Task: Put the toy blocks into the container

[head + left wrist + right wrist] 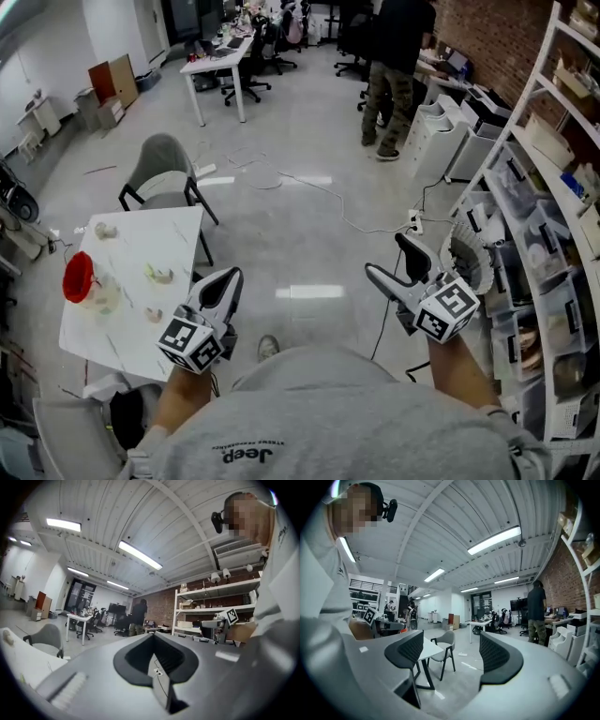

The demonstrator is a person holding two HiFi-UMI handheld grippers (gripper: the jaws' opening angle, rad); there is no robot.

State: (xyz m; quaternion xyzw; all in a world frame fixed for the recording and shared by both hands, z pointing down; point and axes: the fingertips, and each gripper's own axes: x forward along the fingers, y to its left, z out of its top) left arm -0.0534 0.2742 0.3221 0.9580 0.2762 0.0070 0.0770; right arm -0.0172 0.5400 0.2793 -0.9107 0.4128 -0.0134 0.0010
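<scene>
A white table stands at the left of the head view. On it sits a clear container with a red top, and three pale toy blocks lie scattered nearby. My left gripper hovers just off the table's right edge, its jaws together and holding nothing. My right gripper is held over the bare floor well right of the table, open and empty. In the right gripper view the table shows between the jaws, farther off.
A grey chair stands at the table's far side and another at its near corner. White shelving with bins lines the right. A person stands by desks at the back. Cables trail across the floor.
</scene>
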